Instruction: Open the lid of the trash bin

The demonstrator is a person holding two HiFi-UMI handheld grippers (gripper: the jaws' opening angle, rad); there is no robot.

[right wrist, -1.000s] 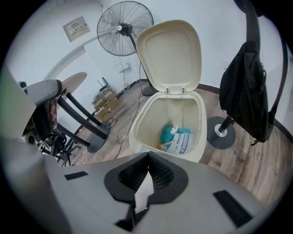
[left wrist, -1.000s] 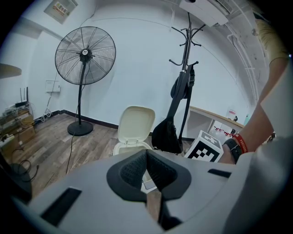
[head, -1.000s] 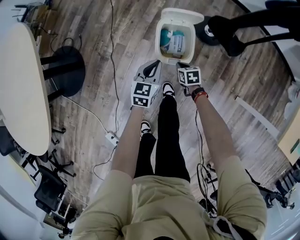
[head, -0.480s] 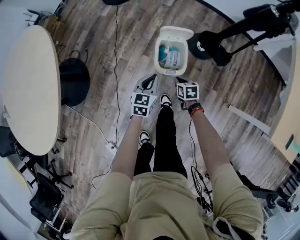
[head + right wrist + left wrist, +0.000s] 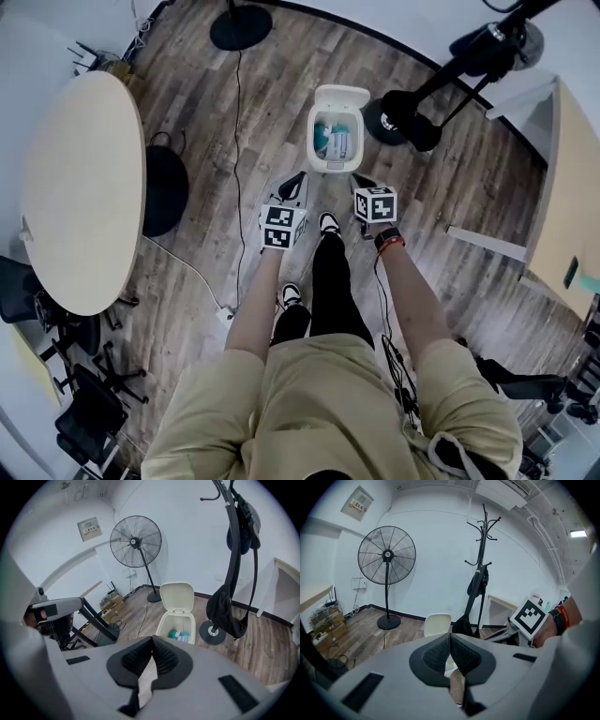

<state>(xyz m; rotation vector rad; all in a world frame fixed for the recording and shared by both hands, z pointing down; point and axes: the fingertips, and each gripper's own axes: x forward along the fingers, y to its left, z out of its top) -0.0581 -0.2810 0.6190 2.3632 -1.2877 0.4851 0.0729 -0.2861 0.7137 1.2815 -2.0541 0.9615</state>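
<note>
The cream trash bin (image 5: 334, 150) stands on the wood floor with its lid (image 5: 341, 97) flipped up and back, and blue and white rubbish shows inside. In the head view my left gripper (image 5: 293, 185) and right gripper (image 5: 363, 181) hang just short of the bin's near rim, touching nothing. The right gripper view looks down at the open bin (image 5: 178, 622) and its raised lid (image 5: 177, 597) beyond my right gripper (image 5: 151, 642), whose jaws are shut and hold nothing. My left gripper (image 5: 450, 637) is shut too, with the lid (image 5: 437, 624) showing past it.
A round pale table (image 5: 75, 187) fills the left. A coat rack base (image 5: 401, 117) stands right of the bin, a fan base (image 5: 241, 28) behind it. A black cable (image 5: 234, 141) runs down the floor to the bin's left. The person's shoes (image 5: 328, 223) stand close behind the grippers.
The head view has pulled up and back, so the bin looks smaller and farther. Both grippers have drawn slightly away from its rim. The lid stays open.
</note>
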